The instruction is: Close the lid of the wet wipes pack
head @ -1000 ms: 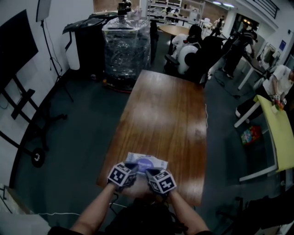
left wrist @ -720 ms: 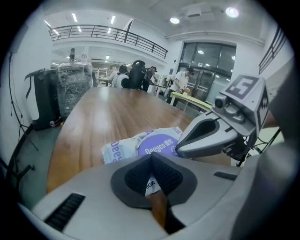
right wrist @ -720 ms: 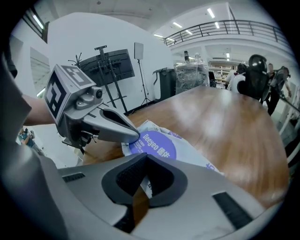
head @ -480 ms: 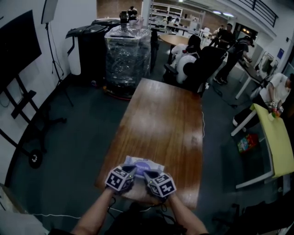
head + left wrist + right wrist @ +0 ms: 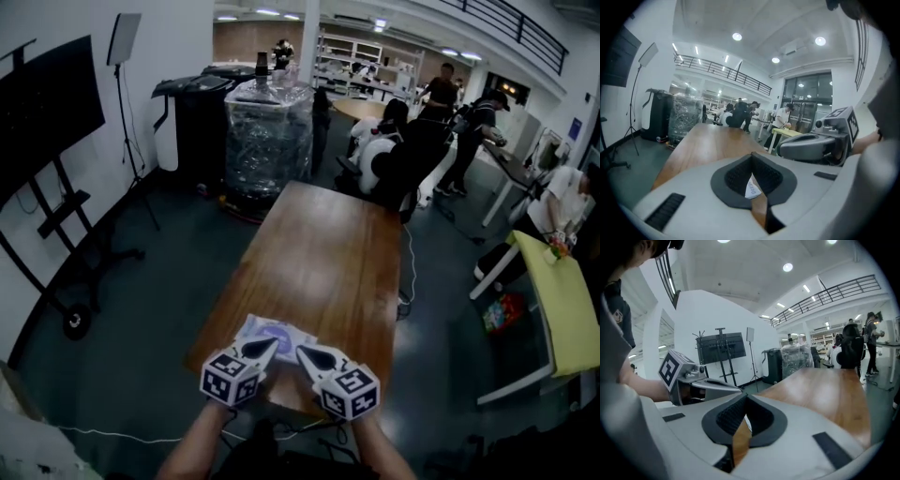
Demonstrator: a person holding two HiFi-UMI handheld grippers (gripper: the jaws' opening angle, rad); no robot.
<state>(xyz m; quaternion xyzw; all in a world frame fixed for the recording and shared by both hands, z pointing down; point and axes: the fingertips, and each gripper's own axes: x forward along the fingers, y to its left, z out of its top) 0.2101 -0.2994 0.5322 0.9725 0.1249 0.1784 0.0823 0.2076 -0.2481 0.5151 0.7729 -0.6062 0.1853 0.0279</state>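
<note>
Both tongs are clenched, each pair's tips meeting with nothing pinched between them. The left tongs [image 5: 265, 347] and right tongs [image 5: 307, 354] hang side by side at the worktop's near edge, pointing at the wet wipes pack [image 5: 277, 333]. The pack lies flat on the wooden worktop [image 5: 328, 253], just inside that edge. Whether its lid is down cannot be told.

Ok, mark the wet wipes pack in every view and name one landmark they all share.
Head view: wet wipes pack at bottom centre, on the near end of the table.
Left gripper view: only a white printed scrap of it, low centre.
Right gripper view: a pale sliver, low centre, probably the pack.
Shared landmark: the plastic-wrapped stack beyond the table's far end.
</note>
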